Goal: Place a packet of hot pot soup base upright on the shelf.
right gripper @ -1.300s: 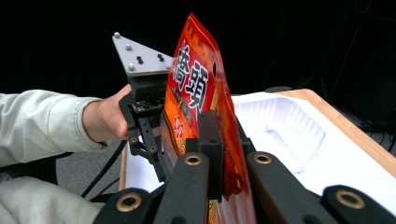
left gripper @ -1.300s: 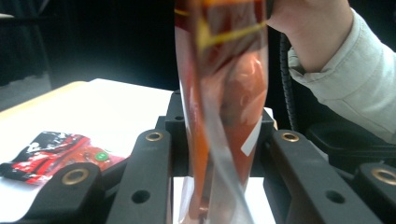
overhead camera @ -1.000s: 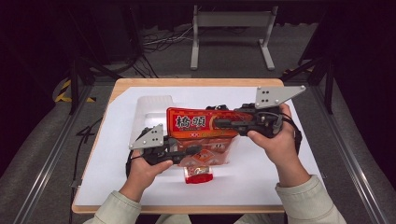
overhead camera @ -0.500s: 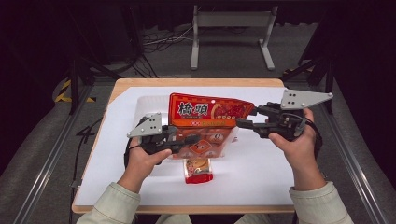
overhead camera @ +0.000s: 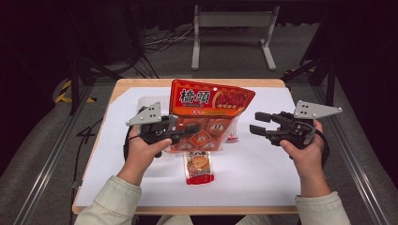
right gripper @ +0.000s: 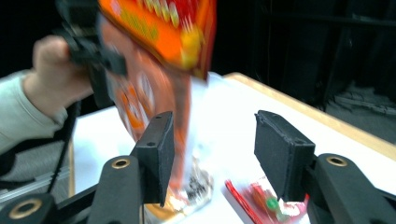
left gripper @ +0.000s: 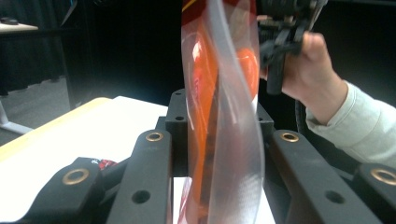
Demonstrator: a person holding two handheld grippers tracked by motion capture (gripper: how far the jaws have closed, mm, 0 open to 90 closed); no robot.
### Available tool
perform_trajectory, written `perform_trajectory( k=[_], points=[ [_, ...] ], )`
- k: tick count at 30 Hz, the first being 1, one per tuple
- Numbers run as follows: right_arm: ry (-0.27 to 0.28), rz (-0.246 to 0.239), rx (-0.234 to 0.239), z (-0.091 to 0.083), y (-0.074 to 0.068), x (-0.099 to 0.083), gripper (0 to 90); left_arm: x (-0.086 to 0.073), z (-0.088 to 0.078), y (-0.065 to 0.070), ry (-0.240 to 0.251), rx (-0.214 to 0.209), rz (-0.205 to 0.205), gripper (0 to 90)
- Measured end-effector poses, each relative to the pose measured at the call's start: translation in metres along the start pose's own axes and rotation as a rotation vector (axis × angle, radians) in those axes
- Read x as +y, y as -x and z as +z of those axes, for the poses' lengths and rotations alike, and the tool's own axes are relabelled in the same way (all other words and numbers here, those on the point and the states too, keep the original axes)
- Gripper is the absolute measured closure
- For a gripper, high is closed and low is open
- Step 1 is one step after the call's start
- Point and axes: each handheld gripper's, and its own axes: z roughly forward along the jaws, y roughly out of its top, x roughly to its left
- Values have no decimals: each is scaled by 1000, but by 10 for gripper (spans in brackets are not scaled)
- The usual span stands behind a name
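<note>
Clamping the big orange snack bag, the left gripper has its 2 jaws pressed tight on the bag's clear lower edge and holds it upright above the table. In the left gripper view that clear plastic twists up between the black jaws, with orange showing through it (the bag's print cannot be read there).

Off to the bag's far side, the right gripper stands apart from it, its jaws parted with nothing between them; they have just been opening. In the right gripper view the 2 pads frame a gap of bare white table, and the bag hangs beyond the left-hand pad, blurred.

Below the left gripper, a small orange packet lies flat on the table, its upper end hidden behind the hanging bag. Near the right gripper's jaws a small red packet lies on the table, cut off by a jaw and too blurred to identify.
</note>
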Motion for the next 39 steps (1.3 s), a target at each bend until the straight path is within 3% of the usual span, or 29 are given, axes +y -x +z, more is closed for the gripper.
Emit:
perform_trajectory(
  k=[2, 15, 22, 23, 34, 36, 39],
  points=[
    [-14, -5, -29, -1, 1, -3, 477, 3, -1, -3, 8, 9, -1, 706],
    [-24, 28, -43, -4, 10, -13, 507, 20, -3, -24, 11, 81, 13, 706],
    [-34, 35, -44, -4, 12, -16, 509, 21, -9, -37, 33, 132, 11, 706],
    [-31, 37, -45, -4, 13, -17, 510, 21, -12, -43, 43, 154, 24, 706],
    [-30, 44, -39, -4, 16, -19, 509, 18, -20, -62, 55, 219, 20, 706],
    [-28, 47, -37, -4, 16, -19, 509, 18, -22, -65, 62, 237, 14, 706],
    [-21, 54, -29, -5, 16, -19, 502, 17, -26, -70, 53, 296, 15, 706]
  ],
)
